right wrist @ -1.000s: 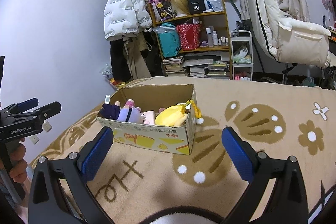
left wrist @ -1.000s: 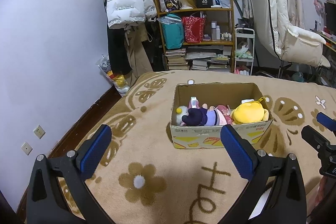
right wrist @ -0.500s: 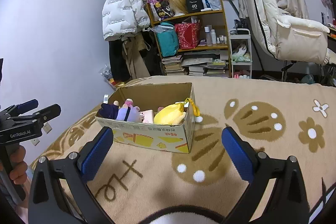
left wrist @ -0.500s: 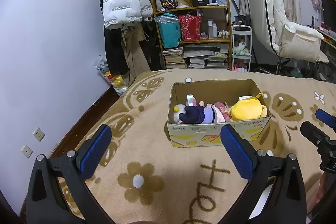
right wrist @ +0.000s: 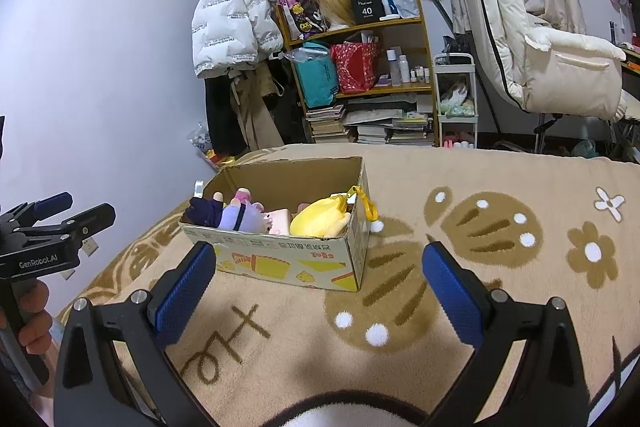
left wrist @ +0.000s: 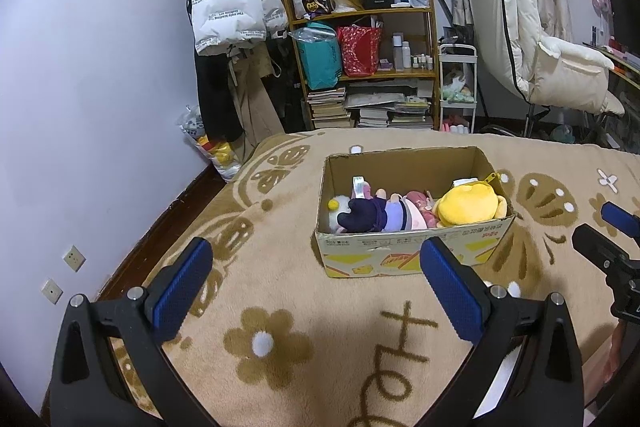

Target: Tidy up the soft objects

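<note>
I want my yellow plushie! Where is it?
In both views, the yellow plushie lies inside the cardboard box, at its right end beside the pink toy.

Readable text only. A black box on the top board of the far shelf carried a white "40"; the small lines above and below it were too fine to read. The body of the left gripper, seen at the left edge of the right wrist view, was marked "GenRobot.AI" in white. The white puffer jacket hanging far left bore repeated rows of dark print, illegible. The near wall of the cardboard box showed red characters, too small to make out.
</note>
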A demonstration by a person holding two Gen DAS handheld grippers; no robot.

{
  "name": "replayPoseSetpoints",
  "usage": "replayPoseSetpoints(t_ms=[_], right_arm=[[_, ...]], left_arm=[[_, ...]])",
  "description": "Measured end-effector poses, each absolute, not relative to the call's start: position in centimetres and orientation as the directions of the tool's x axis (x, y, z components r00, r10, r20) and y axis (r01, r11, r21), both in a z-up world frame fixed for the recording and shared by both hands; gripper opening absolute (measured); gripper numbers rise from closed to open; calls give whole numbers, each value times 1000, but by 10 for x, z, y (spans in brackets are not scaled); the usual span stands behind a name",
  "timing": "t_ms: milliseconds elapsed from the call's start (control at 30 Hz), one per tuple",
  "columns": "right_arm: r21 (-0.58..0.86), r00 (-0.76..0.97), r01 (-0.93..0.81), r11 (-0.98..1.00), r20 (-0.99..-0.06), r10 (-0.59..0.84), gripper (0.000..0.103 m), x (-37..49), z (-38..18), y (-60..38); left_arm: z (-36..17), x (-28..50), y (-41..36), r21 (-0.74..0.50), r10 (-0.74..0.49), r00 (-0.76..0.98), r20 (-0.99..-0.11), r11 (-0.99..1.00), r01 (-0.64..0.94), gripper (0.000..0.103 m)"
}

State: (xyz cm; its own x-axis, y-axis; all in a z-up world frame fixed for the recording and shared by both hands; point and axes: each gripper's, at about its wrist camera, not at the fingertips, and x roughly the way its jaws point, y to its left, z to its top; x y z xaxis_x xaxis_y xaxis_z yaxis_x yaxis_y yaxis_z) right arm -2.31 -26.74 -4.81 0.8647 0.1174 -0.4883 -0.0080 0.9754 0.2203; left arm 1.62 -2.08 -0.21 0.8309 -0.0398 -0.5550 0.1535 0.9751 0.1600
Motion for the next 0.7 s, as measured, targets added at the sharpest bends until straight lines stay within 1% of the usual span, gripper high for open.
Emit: replayPoseSetpoints(t_ms=[700], right_arm=[[223,864,-6,975,-490,118,103,-23,-49,-269]], left_arm=[[-6,16,-20,162,-43,827,-560,974,161,103]])
